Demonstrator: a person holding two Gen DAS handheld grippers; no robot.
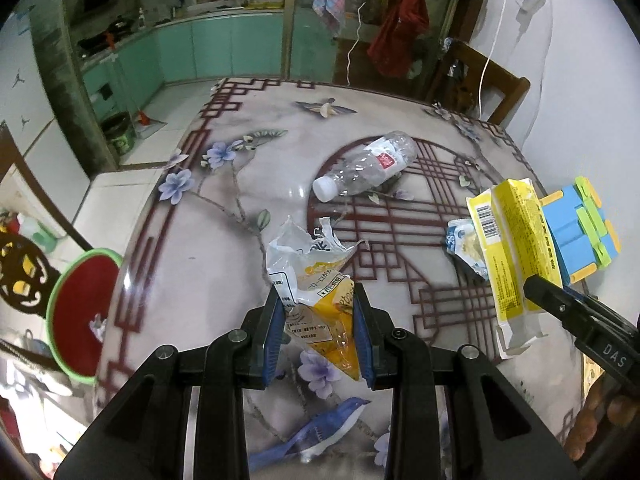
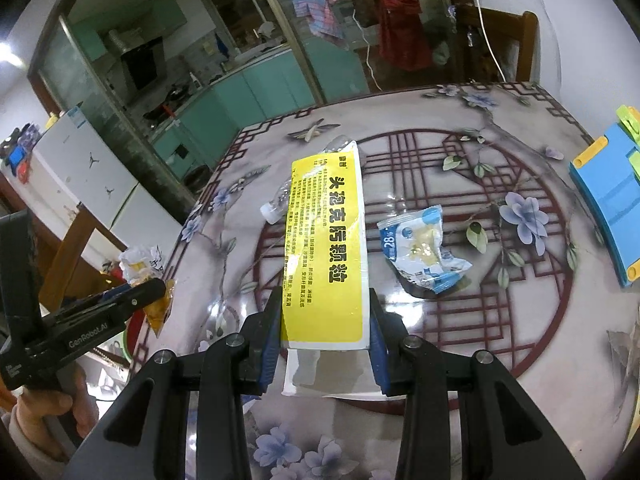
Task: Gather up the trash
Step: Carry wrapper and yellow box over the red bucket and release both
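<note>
My left gripper (image 1: 319, 332) is shut on a crumpled white and yellow plastic wrapper (image 1: 316, 276), held above the flowered table (image 1: 208, 264). My right gripper (image 2: 324, 336) is shut on a long yellow and white medicine box (image 2: 326, 248), which also shows in the left wrist view as the box (image 1: 512, 248) lifted at the right. A blue and white snack packet (image 2: 420, 248) lies on the table right of the box; the same packet (image 1: 466, 246) shows beside it in the left view. An empty clear bottle (image 1: 364, 166) lies on its side at mid-table.
A red bin with a green rim (image 1: 82, 300) stands below the table's left edge. A blue and green toy block (image 1: 580, 232) sits at the right edge. A wooden chair (image 1: 484, 80) with hanging clothes stands behind the table. A hand (image 2: 48, 408) holds the left gripper.
</note>
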